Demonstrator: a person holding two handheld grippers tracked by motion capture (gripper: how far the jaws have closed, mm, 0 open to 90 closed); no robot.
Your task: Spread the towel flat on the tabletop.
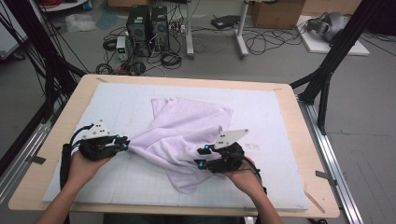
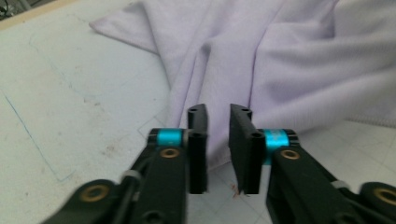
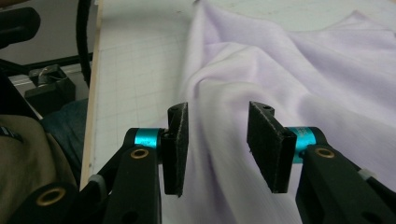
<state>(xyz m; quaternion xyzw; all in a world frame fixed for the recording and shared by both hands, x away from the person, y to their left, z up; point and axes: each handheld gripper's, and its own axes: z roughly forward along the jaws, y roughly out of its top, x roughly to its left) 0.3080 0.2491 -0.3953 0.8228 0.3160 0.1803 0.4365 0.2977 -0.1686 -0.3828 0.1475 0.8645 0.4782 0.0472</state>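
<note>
A pale lilac cloth point(image 1: 187, 130) lies crumpled on the white gridded mat point(image 1: 135, 182), folded over itself with a corner trailing toward the near edge. My left gripper point(image 1: 127, 142) sits at the cloth's left edge. In the left gripper view its jaws point(image 2: 218, 140) stand a little apart, and the cloth point(image 2: 280, 56) lies just past the tips with nothing pinched. My right gripper point(image 1: 200, 157) hovers over the cloth's near right part. Its jaws point(image 3: 219, 140) stand wider apart above a ridge of cloth point(image 3: 303, 70), and the pads do not press on it.
The mat covers a wooden table point(image 1: 313, 186). Black frame posts point(image 1: 327, 70) stand at the table's right and left. Computer towers point(image 1: 147, 28) and loose cables lie on the floor beyond the far edge. The right gripper view shows the table's near edge point(image 3: 91, 140) and the person's lap.
</note>
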